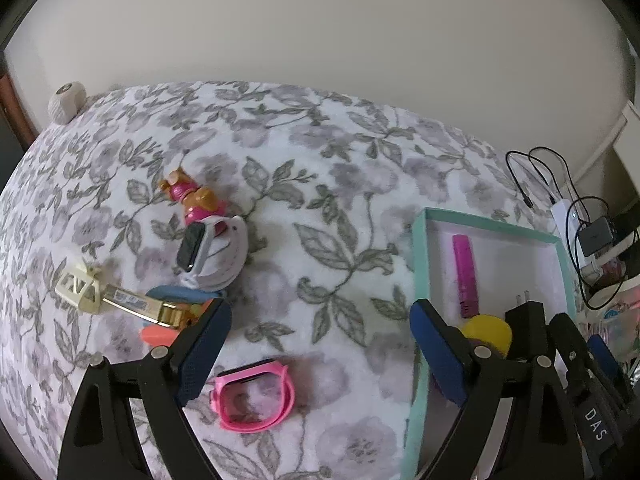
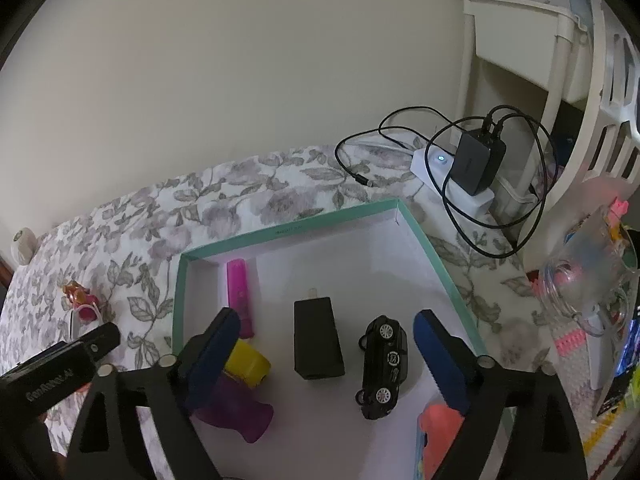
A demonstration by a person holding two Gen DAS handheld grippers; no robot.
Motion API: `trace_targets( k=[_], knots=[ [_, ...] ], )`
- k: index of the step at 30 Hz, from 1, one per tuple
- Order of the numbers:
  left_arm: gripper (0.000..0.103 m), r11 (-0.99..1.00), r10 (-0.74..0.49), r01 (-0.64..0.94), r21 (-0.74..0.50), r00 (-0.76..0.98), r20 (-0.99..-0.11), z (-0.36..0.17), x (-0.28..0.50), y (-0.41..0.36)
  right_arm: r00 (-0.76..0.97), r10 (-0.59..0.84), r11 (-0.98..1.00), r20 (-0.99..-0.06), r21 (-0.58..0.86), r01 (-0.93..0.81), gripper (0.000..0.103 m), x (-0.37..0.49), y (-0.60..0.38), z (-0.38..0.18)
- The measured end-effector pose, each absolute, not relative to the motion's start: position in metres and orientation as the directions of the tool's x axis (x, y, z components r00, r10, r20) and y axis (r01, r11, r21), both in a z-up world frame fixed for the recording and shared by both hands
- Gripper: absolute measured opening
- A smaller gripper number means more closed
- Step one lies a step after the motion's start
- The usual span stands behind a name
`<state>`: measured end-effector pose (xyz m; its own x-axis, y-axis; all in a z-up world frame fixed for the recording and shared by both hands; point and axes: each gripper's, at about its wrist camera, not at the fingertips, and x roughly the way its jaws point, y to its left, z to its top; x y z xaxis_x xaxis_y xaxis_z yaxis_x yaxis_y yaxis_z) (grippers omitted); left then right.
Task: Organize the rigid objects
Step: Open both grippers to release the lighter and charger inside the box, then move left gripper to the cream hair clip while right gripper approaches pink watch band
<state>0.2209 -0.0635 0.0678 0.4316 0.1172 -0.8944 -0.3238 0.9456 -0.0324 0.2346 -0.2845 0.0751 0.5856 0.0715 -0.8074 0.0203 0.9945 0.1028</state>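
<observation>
With both grippers spread and empty, the left gripper (image 1: 320, 344) is best lowered squarely over the pink watch case (image 1: 254, 398) (bottom centre, outside the teal box (image 1: 420, 264)) before the right gripper (image 2: 326, 344) is moved.

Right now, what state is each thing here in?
Left gripper: jaws open, empty.
Right gripper: jaws open, empty.
Teal box: lidless, partly filled.
Toy car: on its side, in box.
Pink watch case: outside box, on blanket.
Power strip: light on.

"DAS" on right tongs (image 1: 596, 424), "EVA" on keychain tag (image 1: 78, 290)
</observation>
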Motion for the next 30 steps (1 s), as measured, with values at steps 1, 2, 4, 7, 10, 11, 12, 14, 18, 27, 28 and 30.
trace_targets(
  k=[1,2,4,7,10,11,12,14,18,27,28,30],
  knots=[
    [0.093,0.943,0.12,-0.331,-0.033,0.429,-0.896,0.068,0.219,-0.061,0.58,0.069,0.995,-0.811,0.099,0.02,0.092,0.235,-0.284,0.074],
    [0.099,0.941,0.118,-0.335,-0.035,0.425,-0.898,0.067,0.218,-0.058,0.574,0.065,0.995,-0.816,0.094,0.021,0.093,0.235,-0.284,0.073],
    [0.101,0.935,0.11,-0.352,-0.047,0.411,-0.905,0.066,0.215,-0.051,0.569,0.059,0.996,-0.82,0.086,0.02,0.099,0.234,-0.282,0.072],
    [0.101,0.925,0.11,-0.377,-0.047,0.384,-0.917,0.064,0.21,-0.041,0.569,0.038,0.998,-0.821,0.063,0.023,0.103,0.231,-0.279,0.073],
    [0.101,0.92,0.126,-0.392,-0.032,0.371,-0.92,0.067,0.204,-0.031,0.571,0.041,0.998,-0.82,0.063,0.018,0.103,0.228,-0.276,0.076],
    [0.101,0.918,0.131,-0.396,-0.03,0.373,-0.919,0.07,0.202,-0.028,0.572,0.043,0.998,-0.819,0.063,0.015,0.103,0.227,-0.274,0.078],
    [0.101,0.916,0.135,-0.4,-0.028,0.375,-0.917,0.072,0.2,-0.024,0.572,0.043,0.998,-0.819,0.059,0.01,0.103,0.225,-0.271,0.08],
    [0.101,0.913,0.144,-0.407,-0.026,0.38,-0.914,0.079,0.196,-0.017,0.575,0.045,0.999,-0.817,0.055,0.0,0.103,0.223,-0.267,0.086],
    [0.101,0.91,0.143,-0.414,-0.031,0.383,-0.913,0.093,0.187,0.002,0.591,0.076,0.997,-0.803,0.076,-0.025,0.103,0.216,-0.256,0.107],
    [0.101,0.868,0.084,-0.474,-0.146,0.431,-0.899,0.128,0.152,0.077,0.622,0.148,0.987,-0.769,0.073,-0.145,0.103,0.195,-0.207,0.153],
    [0.101,0.861,0.093,-0.486,-0.146,0.433,-0.897,0.129,0.149,0.084,0.622,0.157,0.984,-0.767,0.07,-0.162,0.103,0.193,-0.2,0.155],
    [0.101,0.84,0.106,-0.52,-0.157,0.44,-0.891,0.133,0.138,0.104,0.615,0.174,0.979,-0.769,0.066,-0.194,0.103,0.191,-0.183,0.158]
  ],
)
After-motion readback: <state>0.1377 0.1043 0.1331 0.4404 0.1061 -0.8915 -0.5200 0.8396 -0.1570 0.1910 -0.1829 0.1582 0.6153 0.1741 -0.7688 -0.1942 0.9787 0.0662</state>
